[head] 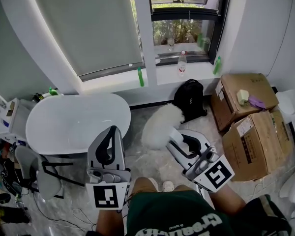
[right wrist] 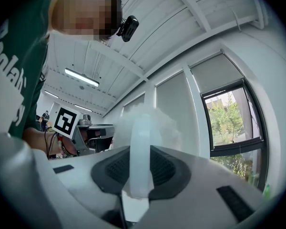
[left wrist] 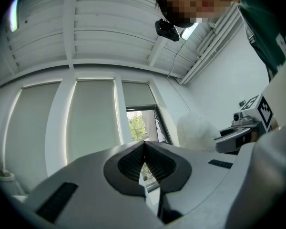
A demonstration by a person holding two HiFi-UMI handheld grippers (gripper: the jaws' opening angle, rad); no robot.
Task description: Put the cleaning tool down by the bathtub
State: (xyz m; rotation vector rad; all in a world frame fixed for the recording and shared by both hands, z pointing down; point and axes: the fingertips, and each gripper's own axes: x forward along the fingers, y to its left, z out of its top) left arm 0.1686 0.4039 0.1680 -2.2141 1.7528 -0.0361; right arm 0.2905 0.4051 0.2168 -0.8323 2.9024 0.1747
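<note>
Two grey hand-held grippers show in the head view, one per hand. The right gripper (head: 173, 135) has its fingers (right wrist: 115, 168) closed on the pale, half-transparent plastic handle (right wrist: 139, 142) of the white fluffy cleaning tool (head: 160, 125). The opening is narrow, only as wide as the handle, & the dark ribbed pads press on it from both sides. The fluffy head points up & away from the person, above the grey marble-pattern floor (head: 150, 162). It is near the right end of the white oval bathtub (head: 78, 119), not touching it, & just in front of a black backpack (head: 189, 98) that sits below the white window sill (head: 199, 73). The left gripper (head: 109, 130) appears over the near right part of the bathtub in the head view. Its fingers (left wrist: 126, 163) are fully together, tips meeting, w/ nothing between them. In the left gripper view the fluffy head shows at the right, next to the other gripper. On the sill stand a green bottle (head: 140, 76) & a clear bottle (head: 182, 63). Two brown cardboard boxes (head: 250, 136) sit on the floor at the right, well apart from the tub.
</note>
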